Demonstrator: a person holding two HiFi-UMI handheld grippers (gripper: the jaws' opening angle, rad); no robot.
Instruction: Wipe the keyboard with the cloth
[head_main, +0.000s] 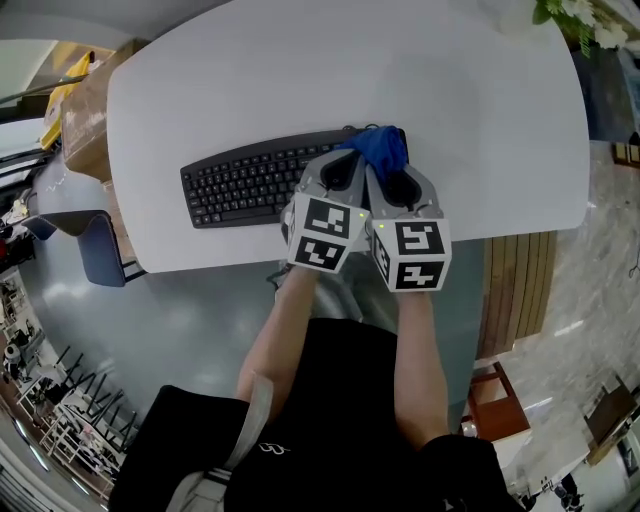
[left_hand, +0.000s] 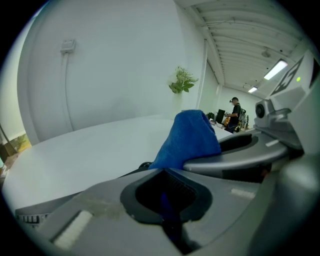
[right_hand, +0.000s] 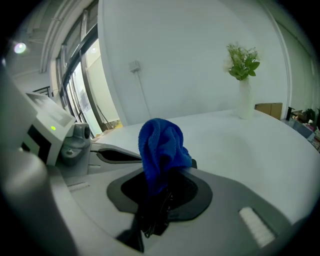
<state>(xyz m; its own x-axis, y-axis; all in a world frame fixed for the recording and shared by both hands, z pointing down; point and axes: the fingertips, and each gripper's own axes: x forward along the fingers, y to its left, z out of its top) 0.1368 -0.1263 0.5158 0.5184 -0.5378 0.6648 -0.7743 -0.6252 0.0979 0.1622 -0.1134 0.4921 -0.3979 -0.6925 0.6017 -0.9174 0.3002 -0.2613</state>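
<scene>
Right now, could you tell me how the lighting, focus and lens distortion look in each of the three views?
Head view: even light, the keyboard sharp, the table edges bowed by the lens. Left gripper view: dark round vignette, the left gripper close and soft, the cloth clearer. Right gripper view: bright windows at left, dark shadow under the cloth, strong fisheye curve.

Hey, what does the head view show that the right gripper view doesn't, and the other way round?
Only the head view: the keyboard laid out near the table's front edge, and the person's forearms. Only the right gripper view: the right gripper with its jaws shut on the bunched cloth, a cable running down the wall, and windows. Both: the blue cloth, the white table and the plant.
</scene>
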